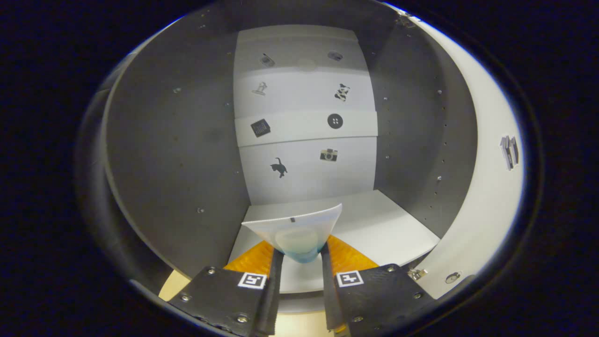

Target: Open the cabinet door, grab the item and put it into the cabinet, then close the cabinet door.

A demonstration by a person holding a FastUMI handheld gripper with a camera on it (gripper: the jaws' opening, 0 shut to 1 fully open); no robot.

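Observation:
I look into an open cabinet (178,154) with dark grey side walls and a white back panel (304,140) carrying small black stickers. My gripper (302,255) is shut on a white pouch (297,227) with a pale blue lower part; both fingers (275,276) press its bottom edge from either side. The pouch fans out upward ahead of the fingertips, held over the front of the white bottom shelf (393,229). The cabinet door (486,187) stands swung open on the right, white inside, with a hinge (416,273) near the shelf's front corner.
A white shelf board (304,126) crosses the back higher up. Rows of small screw holes (440,140) dot the right wall. A dark sticker (509,152) sits on the open door. A pale tabletop (173,285) shows below the cabinet front.

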